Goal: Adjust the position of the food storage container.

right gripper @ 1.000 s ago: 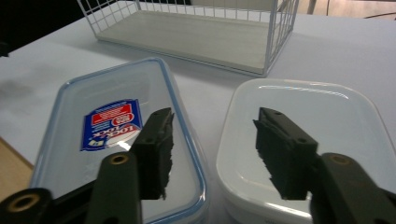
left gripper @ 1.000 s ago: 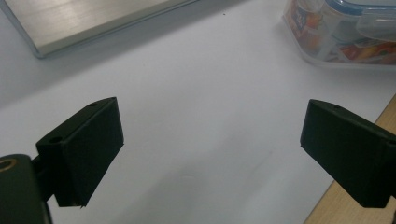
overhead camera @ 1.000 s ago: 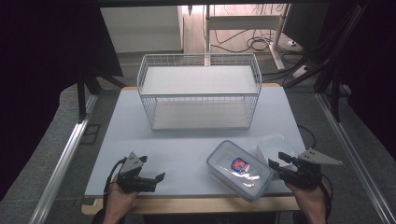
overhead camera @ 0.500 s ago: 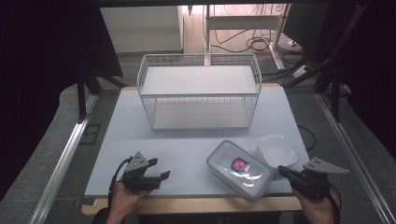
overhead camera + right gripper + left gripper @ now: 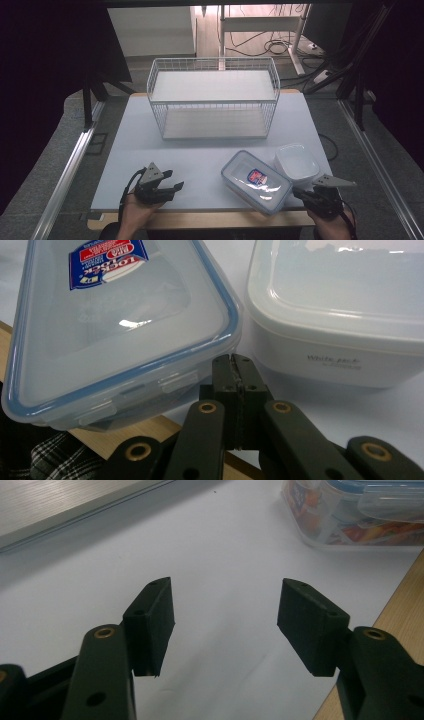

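The right gripper [image 5: 235,362] has its jaws pressed together on nothing, just short of the gap between the clear box [image 5: 120,320] and the white tub [image 5: 345,315]. The left gripper [image 5: 225,617] is spread wide over bare table [image 5: 225,545]. Both boxes sit at the table's near right corner, before the wire basket [image 5: 213,97]. To lift the box, the right jaws likely need opening first, then closing on its rim. Its contents stay blurred.
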